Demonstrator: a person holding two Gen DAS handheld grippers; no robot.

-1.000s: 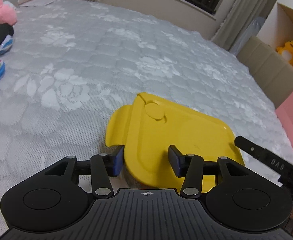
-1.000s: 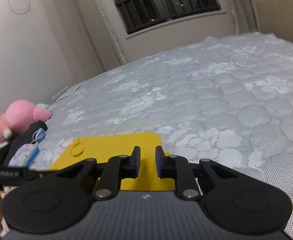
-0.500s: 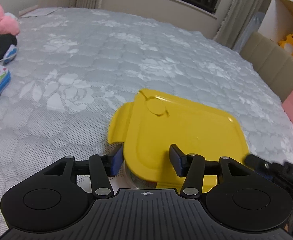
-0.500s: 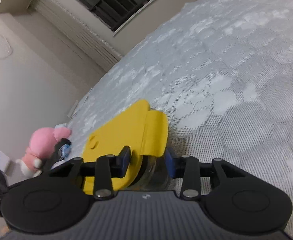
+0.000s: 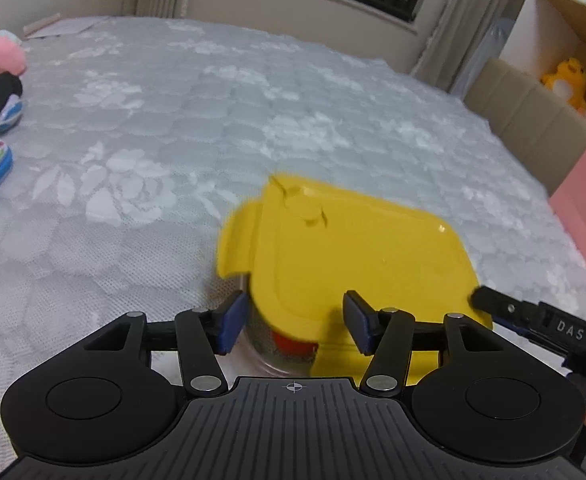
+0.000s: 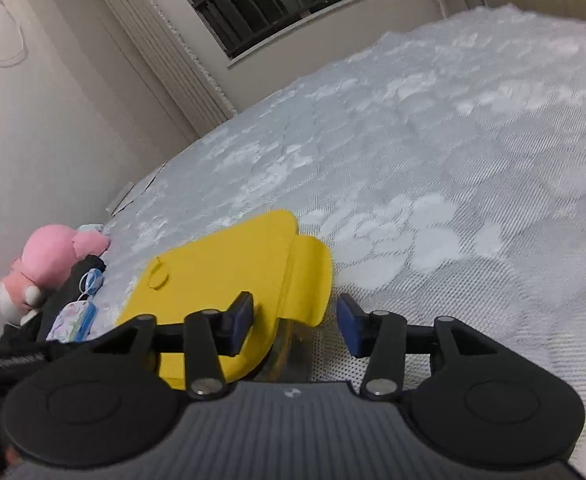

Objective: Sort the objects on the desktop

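Left wrist view: the left gripper (image 5: 295,322) stands wide open, gripping nothing, straddling one corner of the yellow-lidded container (image 5: 357,256) on the grey quilted bed (image 5: 173,120); red contents show through the clear wall, a pink box (image 5: 585,208) sits at 3 o'clock. Right wrist view alone shows the right gripper (image 6: 295,326), open and empty, over the lid's opposite flap, and a pink plush toy (image 6: 45,260) at 9 o'clock.

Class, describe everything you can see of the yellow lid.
The yellow lid looks like smooth, opaque plastic: a rounded rectangle with a fold-out flap at each short end and a small round tab on top. It sits tilted on a clear container on the quilted bed. Both open tools, left and right, straddle its ends.
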